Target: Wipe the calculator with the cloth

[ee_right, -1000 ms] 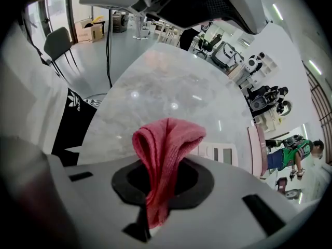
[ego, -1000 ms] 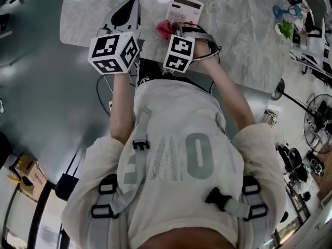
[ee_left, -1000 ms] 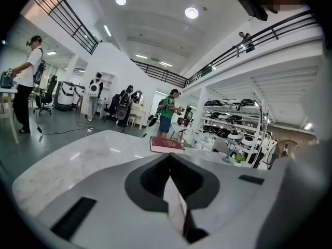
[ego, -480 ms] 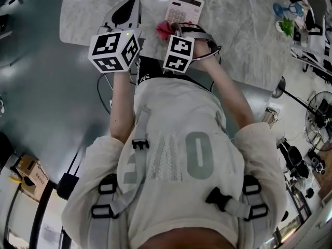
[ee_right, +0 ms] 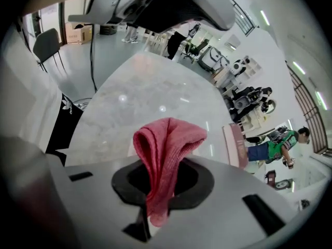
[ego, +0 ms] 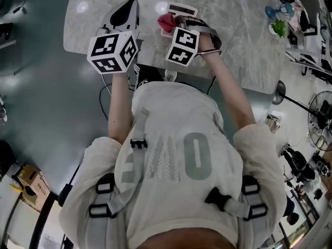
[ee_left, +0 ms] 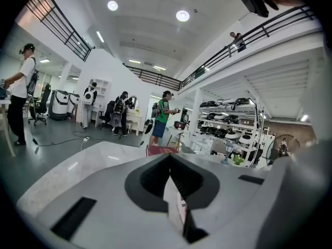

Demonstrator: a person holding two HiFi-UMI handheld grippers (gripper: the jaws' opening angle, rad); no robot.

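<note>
My right gripper (ego: 172,22) is shut on a folded red cloth (ego: 165,22), which sticks up out of the jaws in the right gripper view (ee_right: 166,144). It hovers over the near part of the white calculator (ego: 181,8) on the marble table (ego: 233,30). Only the calculator's far end with its dark display shows in the head view. In the right gripper view the calculator (ee_right: 236,144) lies to the right of the cloth. My left gripper (ego: 129,7) is shut with nothing in it and hangs above the table's left part, clear of the calculator. Its jaws meet in the left gripper view (ee_left: 170,162).
The table's near edge runs just in front of the person's body. A cluttered bench with green and blue items (ego: 280,25) stands at the far right, with a lamp (ego: 279,90) and a fan (ego: 321,119) on the floor. Several people (ee_left: 162,115) stand far off.
My right gripper has lifted and moved farther over the calculator with the cloth, so it hides more of it. The left gripper has risen slightly.
</note>
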